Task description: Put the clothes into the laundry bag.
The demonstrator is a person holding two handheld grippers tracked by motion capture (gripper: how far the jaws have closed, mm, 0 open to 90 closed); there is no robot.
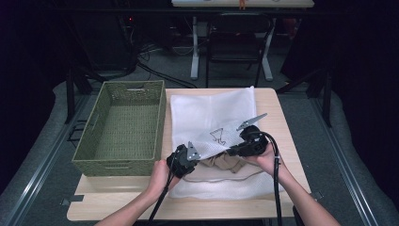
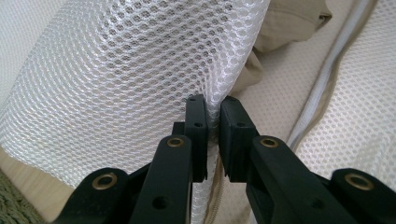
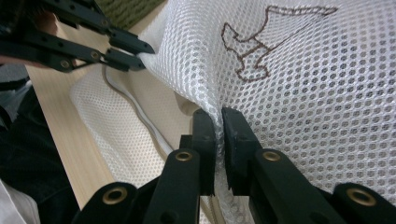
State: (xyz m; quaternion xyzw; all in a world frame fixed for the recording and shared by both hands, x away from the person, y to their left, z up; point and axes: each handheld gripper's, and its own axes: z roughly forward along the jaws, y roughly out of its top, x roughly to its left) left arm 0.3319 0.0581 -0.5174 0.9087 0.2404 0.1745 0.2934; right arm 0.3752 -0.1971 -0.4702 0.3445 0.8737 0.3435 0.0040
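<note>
Left tongs (image 2: 213, 109) and right tongs (image 3: 218, 122) both pinching the mesh bag's (image 1: 207, 117) upper layer; forearms angled inward over the table (image 1: 277, 122).

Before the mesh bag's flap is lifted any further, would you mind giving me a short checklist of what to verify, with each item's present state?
1. Left gripper pinches the mesh bag flap: ok, jaws shut on the netting.
2. Right gripper pinches the same flap: ok, mesh is clamped between its jaws.
3. Bag mouth open: ok, the beige garment shows under the raised flap.
4. Garment free of the jaws: ok, only netting sits between them in both gripper views.
5. Zipper clear of the jaws: ok, it runs beside them.
6. Basket ready to receive something: ok, nothing lies inside it.
</note>
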